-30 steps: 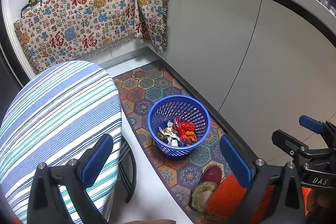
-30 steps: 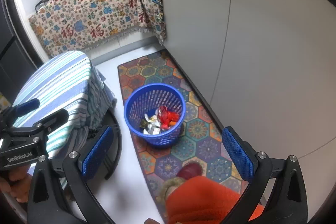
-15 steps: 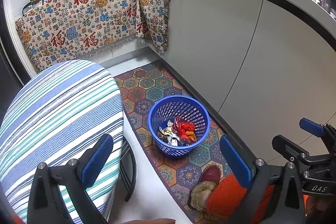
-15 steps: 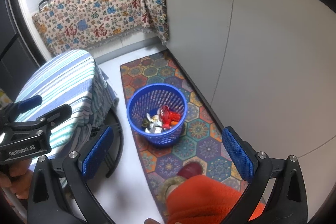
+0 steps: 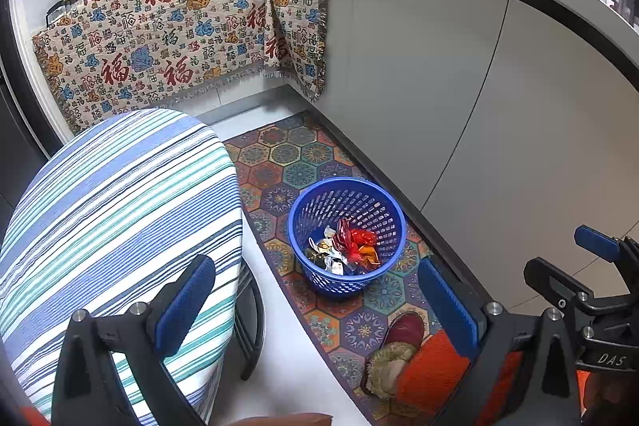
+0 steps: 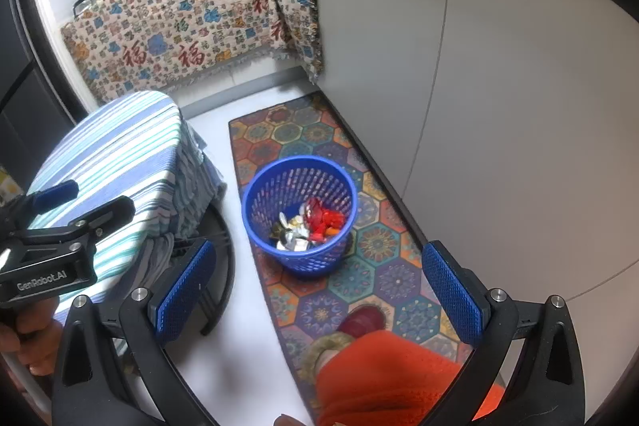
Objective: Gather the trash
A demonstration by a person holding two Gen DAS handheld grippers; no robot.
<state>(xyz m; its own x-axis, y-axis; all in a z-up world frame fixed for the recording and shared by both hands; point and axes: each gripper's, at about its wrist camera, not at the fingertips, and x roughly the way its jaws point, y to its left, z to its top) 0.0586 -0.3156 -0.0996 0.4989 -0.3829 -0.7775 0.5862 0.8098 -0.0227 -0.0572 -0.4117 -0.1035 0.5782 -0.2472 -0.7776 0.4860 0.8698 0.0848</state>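
With both the left gripper [image 5: 315, 302] and the right gripper [image 6: 315, 290] spread wide and empty above the floor, the sound course seems to be scanning for leftovers, since the wrappers [image 5: 345, 246] already lie in the blue basket [image 5: 303, 226] at the mat's [image 5: 279, 162] cabinet-side edge.

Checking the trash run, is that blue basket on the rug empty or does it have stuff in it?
Partly filled: the upright blue basket holds red and silvery wrappers at its bottom, well below the rim.

At frame centre we see a round blue perforated plastic basket [image 5: 346, 234] on a hexagon-patterned rug [image 5: 319, 162], holding crumpled red and silver wrappers [image 5: 347, 246]; our left gripper [image 5: 315, 302] gapes wide below.
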